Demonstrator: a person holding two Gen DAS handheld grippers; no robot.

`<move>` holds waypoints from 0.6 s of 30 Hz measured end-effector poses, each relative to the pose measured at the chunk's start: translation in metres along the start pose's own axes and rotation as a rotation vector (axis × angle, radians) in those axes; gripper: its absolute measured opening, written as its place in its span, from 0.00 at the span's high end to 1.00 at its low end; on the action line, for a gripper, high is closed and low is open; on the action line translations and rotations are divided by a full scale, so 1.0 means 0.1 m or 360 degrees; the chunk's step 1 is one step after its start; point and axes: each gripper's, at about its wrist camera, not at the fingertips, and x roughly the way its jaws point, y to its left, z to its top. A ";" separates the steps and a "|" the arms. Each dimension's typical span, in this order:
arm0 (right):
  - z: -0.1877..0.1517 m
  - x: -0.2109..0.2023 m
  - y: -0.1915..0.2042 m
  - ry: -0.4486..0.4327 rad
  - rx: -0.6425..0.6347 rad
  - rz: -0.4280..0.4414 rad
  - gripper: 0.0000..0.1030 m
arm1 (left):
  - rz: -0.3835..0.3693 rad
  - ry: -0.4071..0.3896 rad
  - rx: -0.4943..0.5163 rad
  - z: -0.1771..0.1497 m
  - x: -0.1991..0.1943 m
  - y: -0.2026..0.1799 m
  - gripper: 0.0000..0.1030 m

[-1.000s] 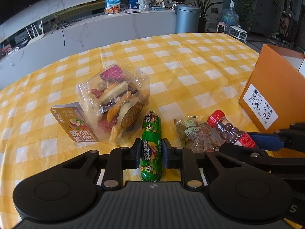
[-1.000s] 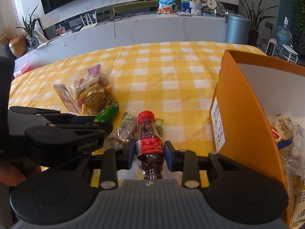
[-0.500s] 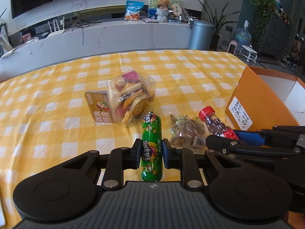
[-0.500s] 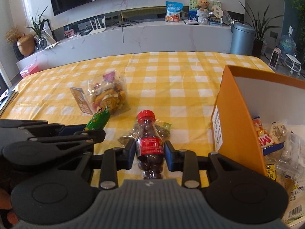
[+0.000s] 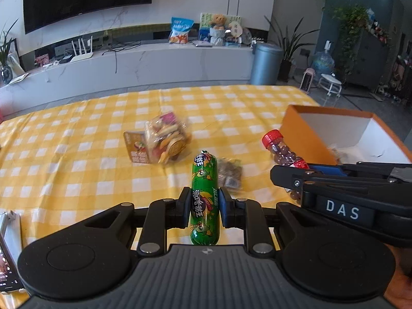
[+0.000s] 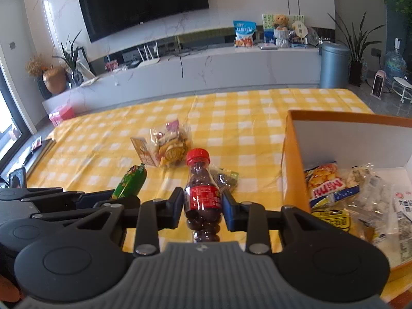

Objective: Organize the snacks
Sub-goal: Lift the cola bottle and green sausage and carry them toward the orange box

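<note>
Snacks ride in both our tongs: right tongs squeeze the candy bottle, nearest the orange box; left tongs squeeze the green sausage.

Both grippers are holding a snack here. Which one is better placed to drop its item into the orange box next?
Right. The right gripper, shut on the red-capped bottle, sits beside the orange box. The left gripper holds the green sausage farther away, with the right gripper between it and the box.
</note>
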 end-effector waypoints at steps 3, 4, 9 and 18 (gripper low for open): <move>0.01 -0.19 -0.08 -0.0052 0.0016 -0.0001 0.70 | -0.0016 -0.0021 0.0027 0.04 -0.09 -0.13 0.76; 0.02 -0.26 -0.12 -0.0068 0.0021 -0.0007 0.70 | -0.0024 -0.0027 0.0038 0.06 -0.11 -0.18 0.76; 0.06 -0.56 -0.35 -0.0135 0.0072 -0.0031 0.70 | -0.0097 -0.0057 0.0108 0.18 -0.17 -0.46 0.76; 0.25 -0.92 -0.93 -0.0205 0.0123 -0.0136 0.70 | -0.0250 -0.0119 0.0327 0.47 -0.12 -1.08 0.76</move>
